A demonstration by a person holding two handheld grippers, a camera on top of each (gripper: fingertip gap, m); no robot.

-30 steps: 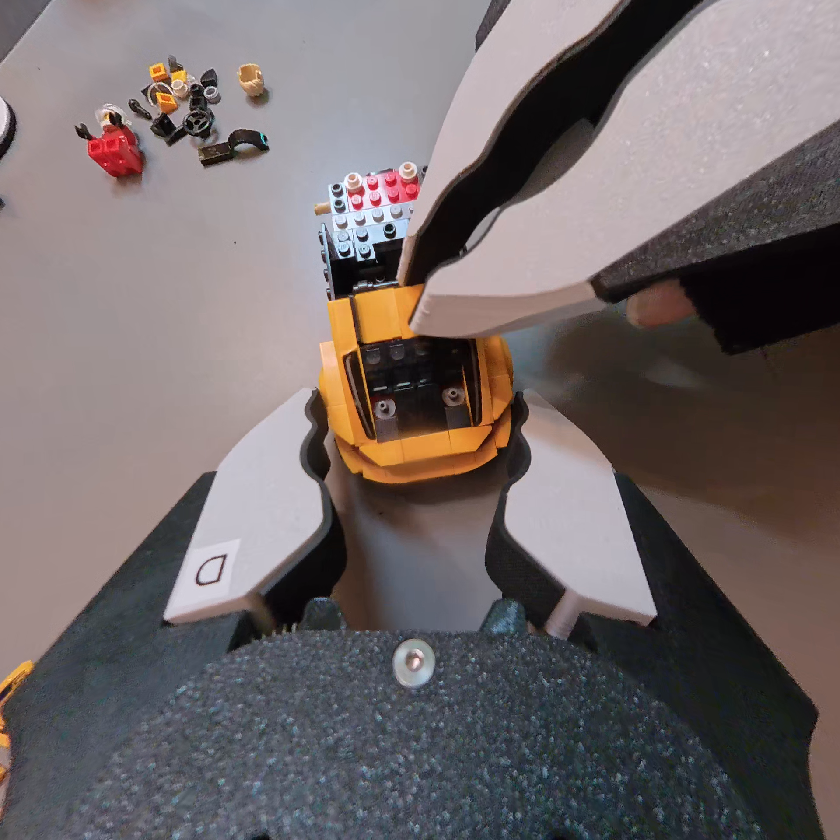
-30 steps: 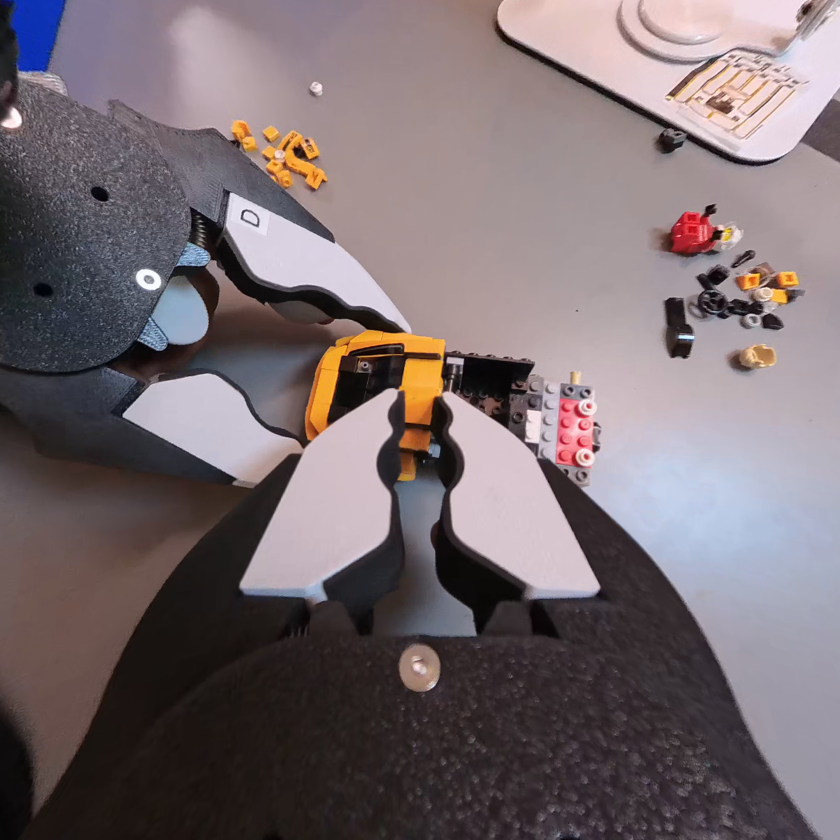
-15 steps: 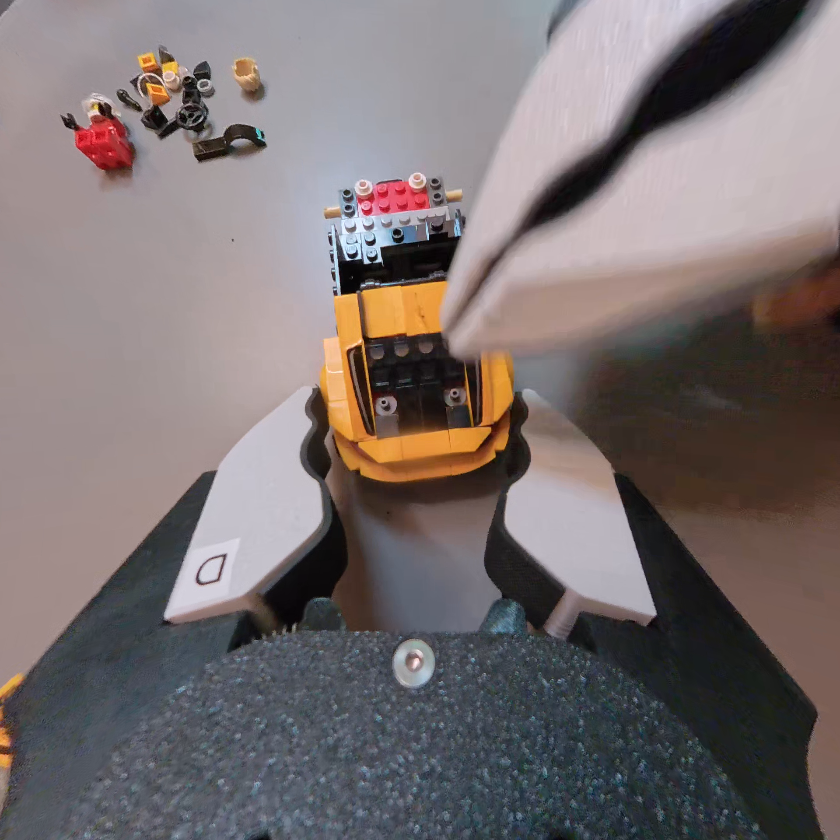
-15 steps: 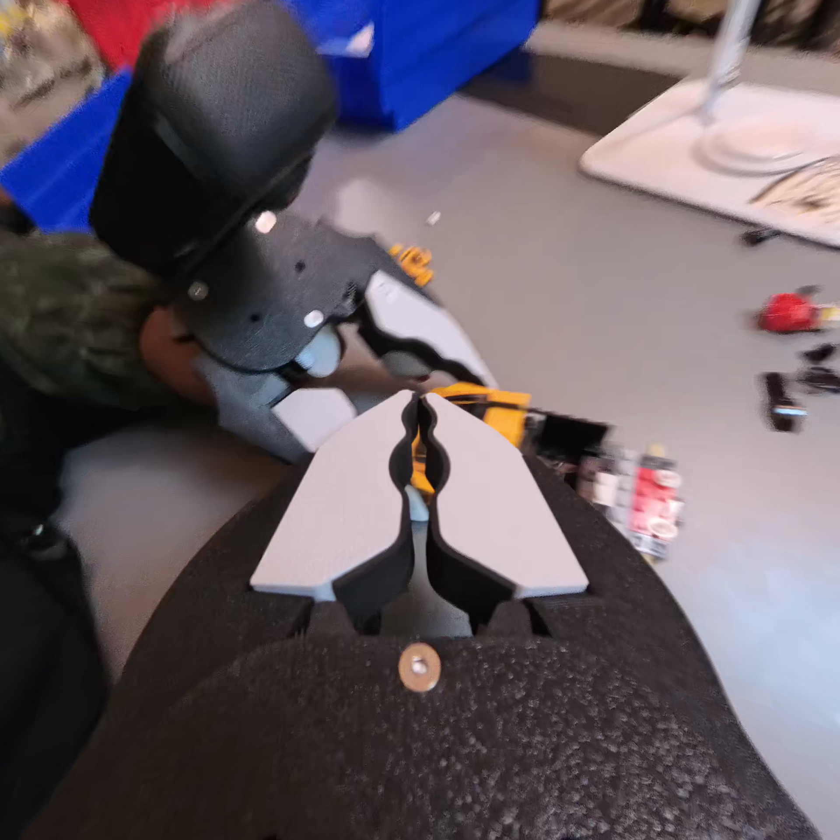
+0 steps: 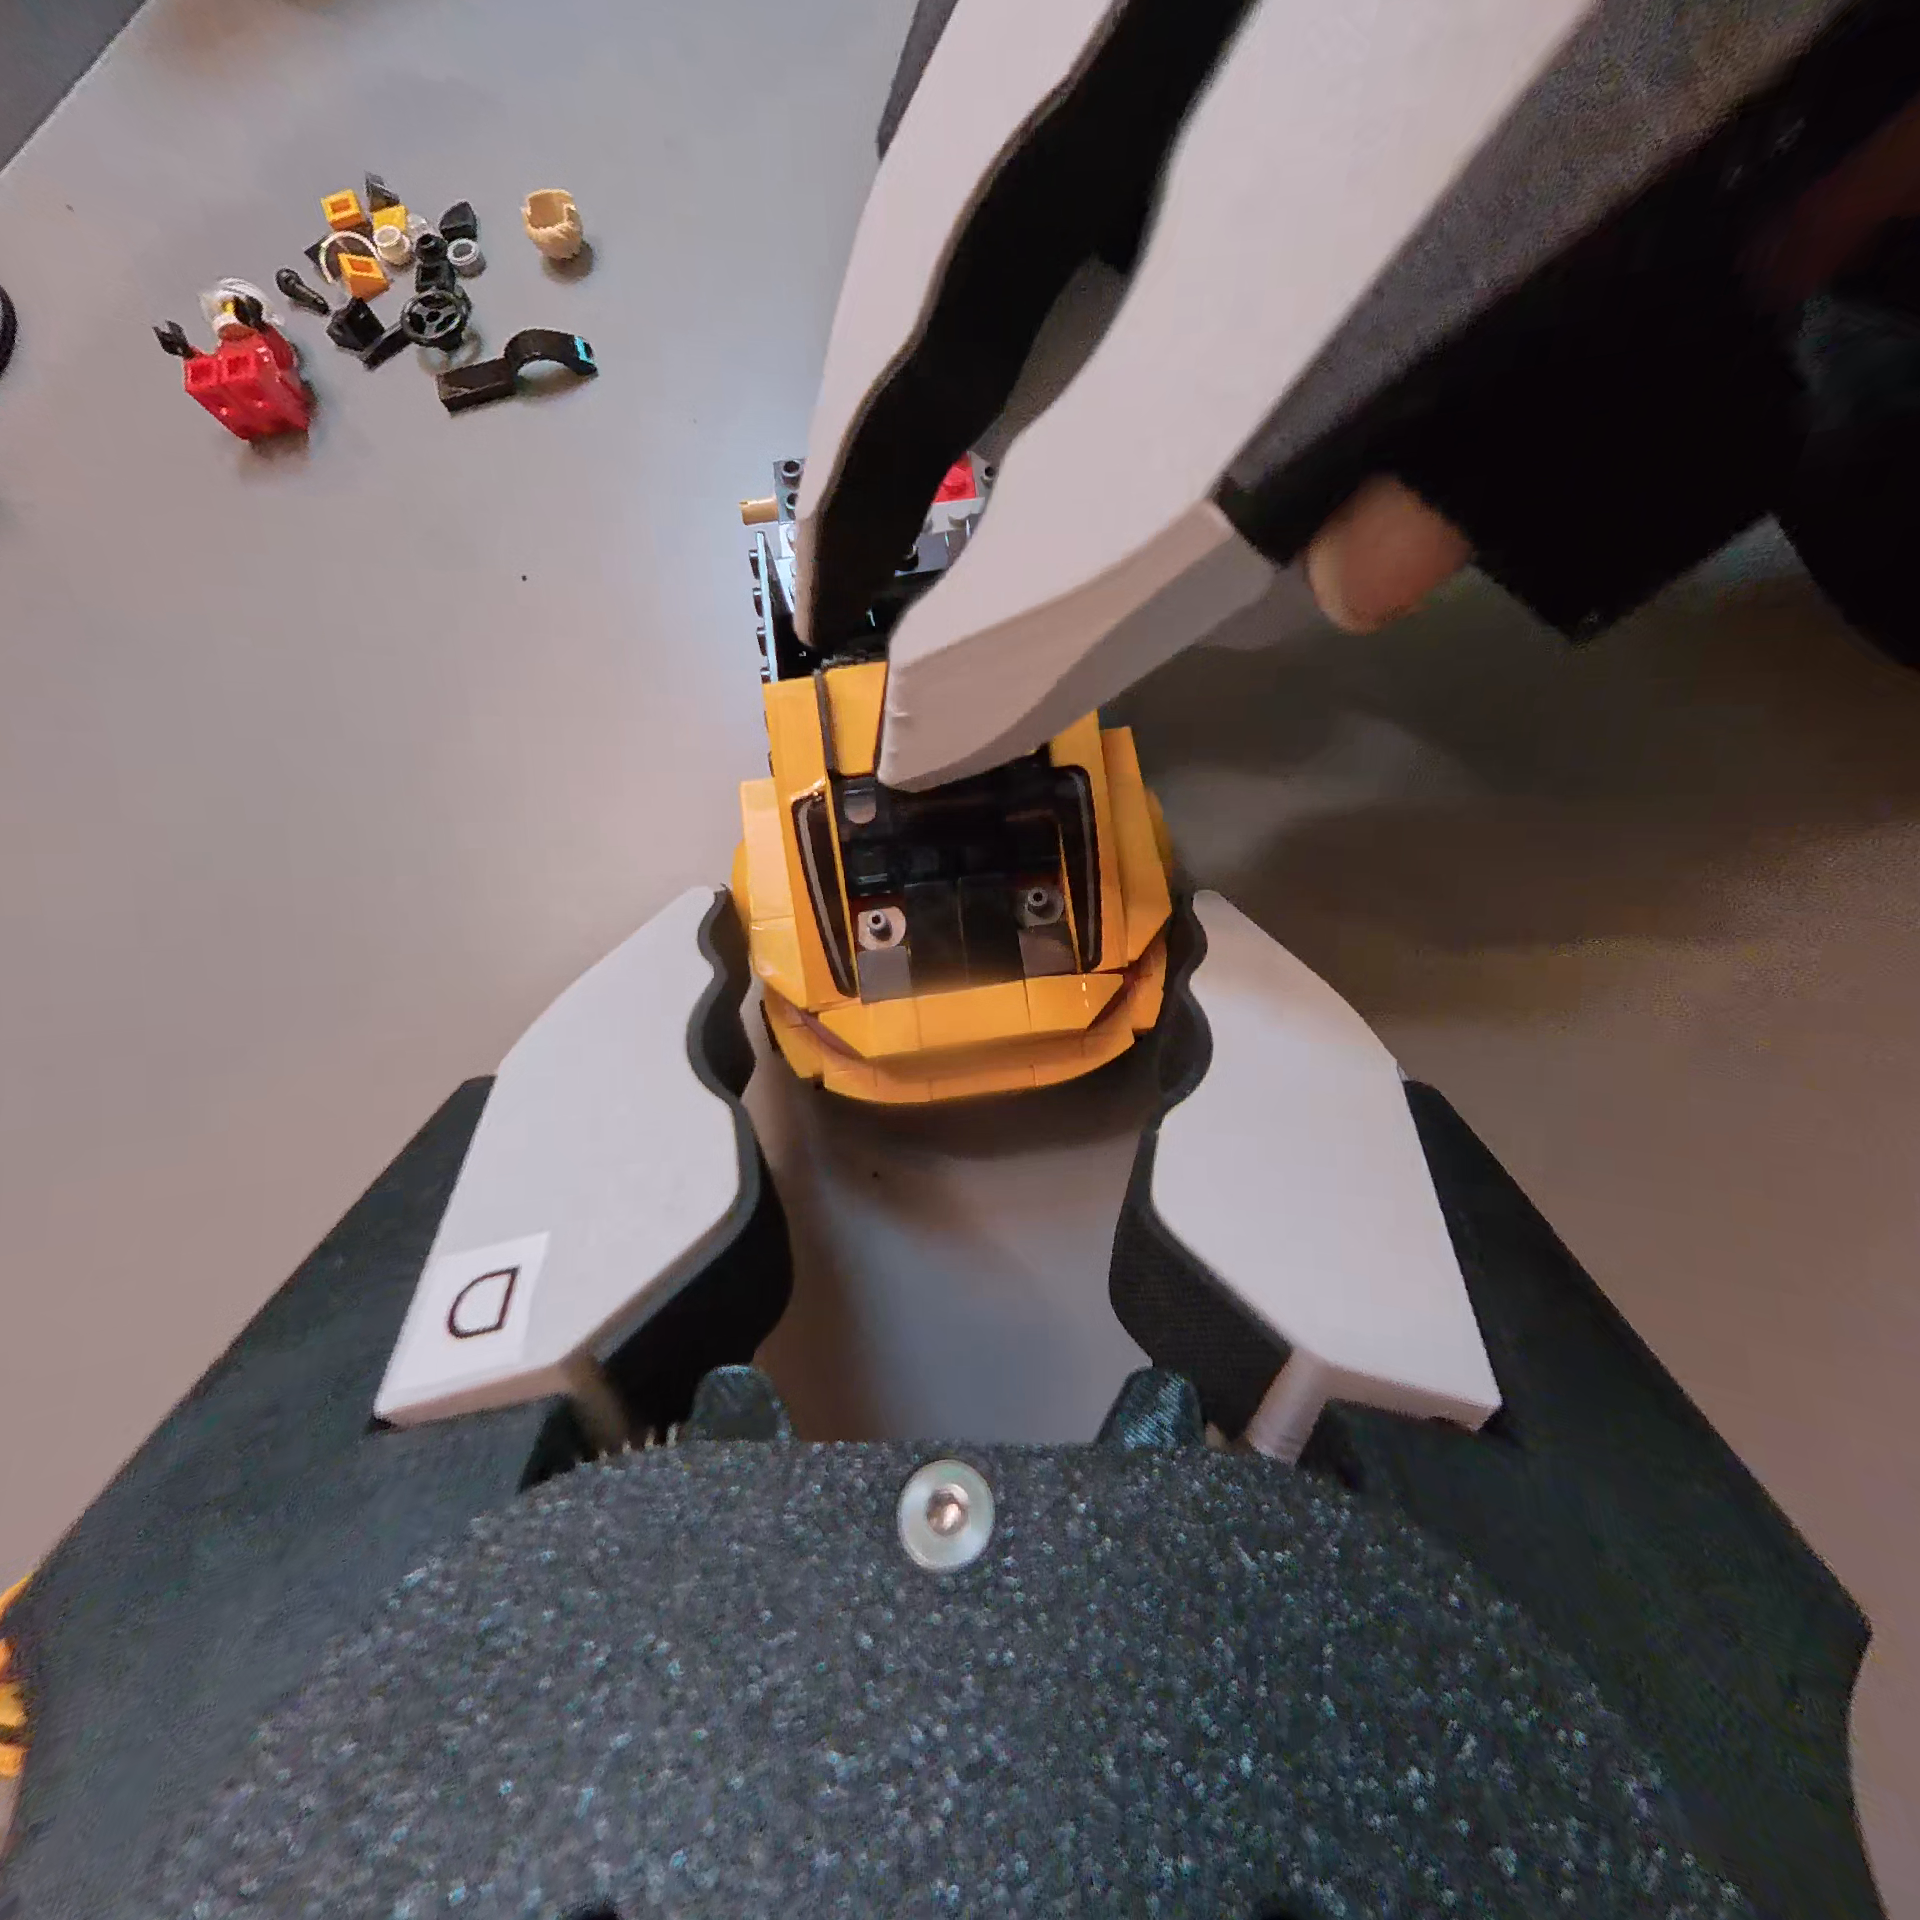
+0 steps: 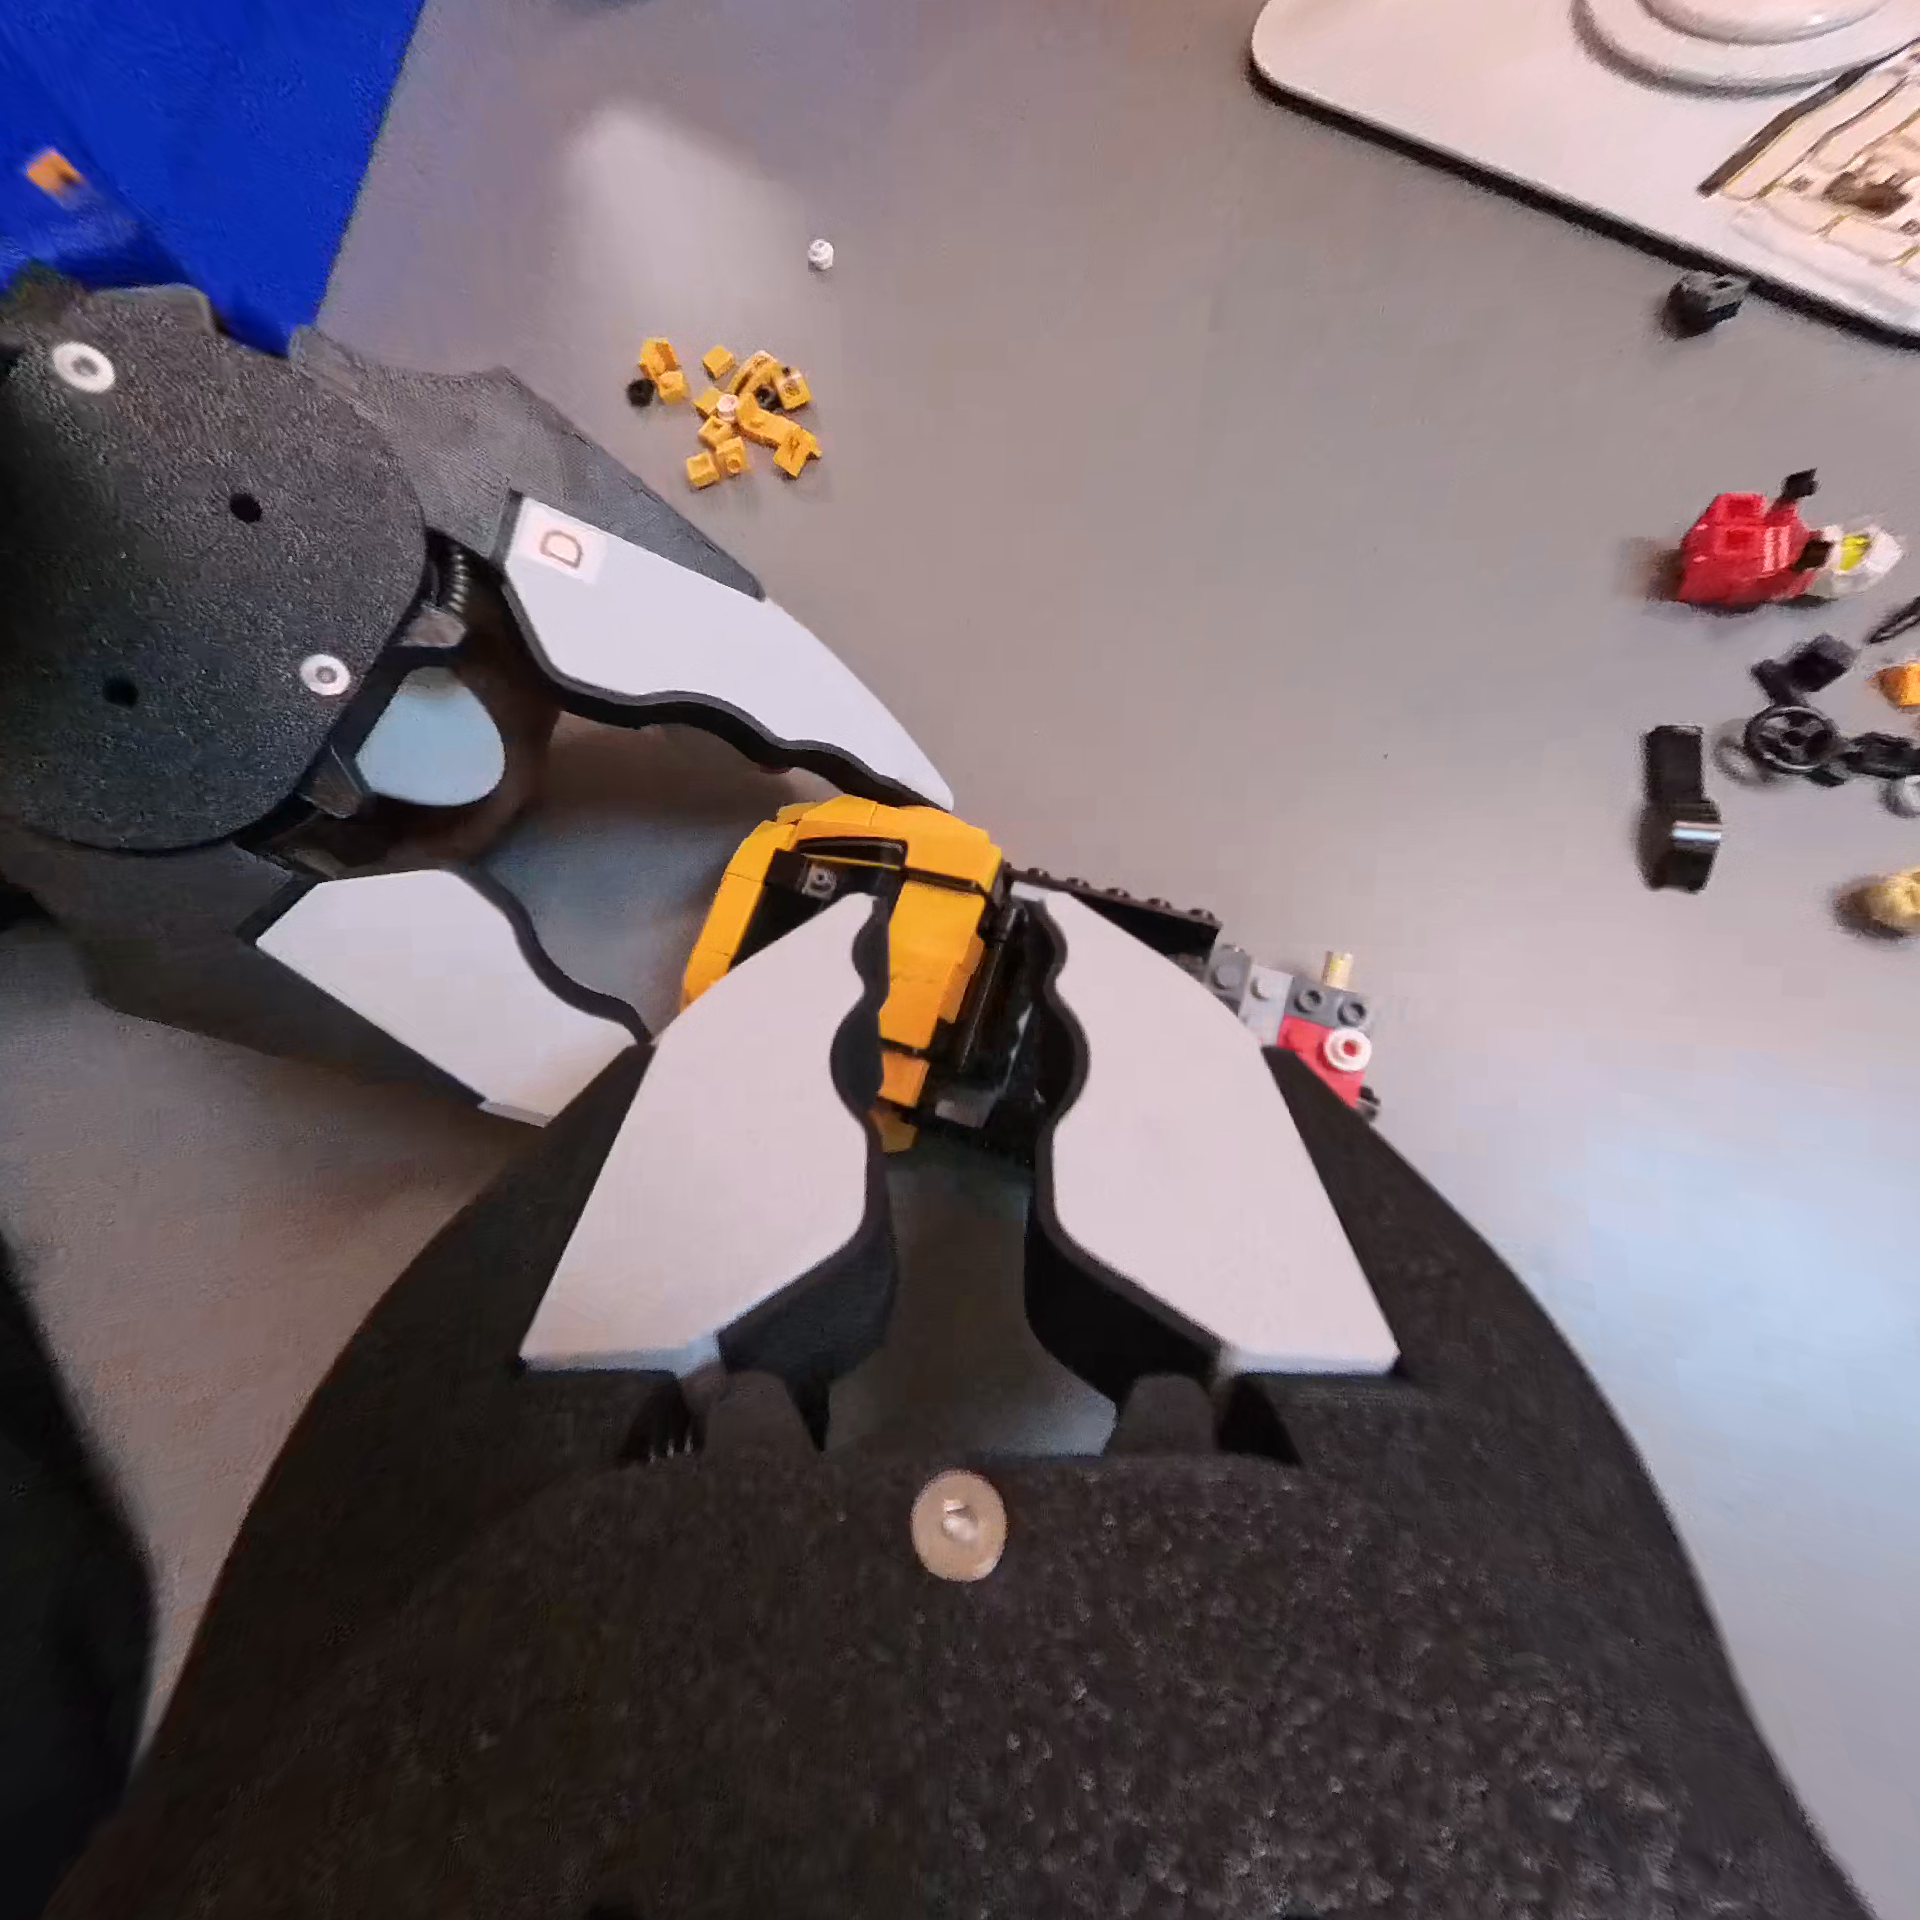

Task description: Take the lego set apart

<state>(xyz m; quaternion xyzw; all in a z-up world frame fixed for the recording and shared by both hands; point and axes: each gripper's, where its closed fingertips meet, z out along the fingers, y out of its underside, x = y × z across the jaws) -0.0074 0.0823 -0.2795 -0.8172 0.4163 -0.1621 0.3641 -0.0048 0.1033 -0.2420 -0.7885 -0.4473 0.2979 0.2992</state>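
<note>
The left gripper (image 5: 951, 935) clamps the yellow lego car's (image 5: 940, 1023) nose between its jaws; the right gripper (image 6: 951, 914), half-open, straddles the car's yellow roof section.

white sticker (image 5: 485, 1311) | on left gripper (image 5: 956, 920) finger; one letter | printed sheet (image 6: 1839, 177); unreadable

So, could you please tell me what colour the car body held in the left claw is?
The car body is yellow-orange with black inserts, clearest in the left wrist view.

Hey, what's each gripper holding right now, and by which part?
Left gripper clamps the yellow lego car by its nose sides; right gripper straddles its yellow roof section, grip unclear.
</note>
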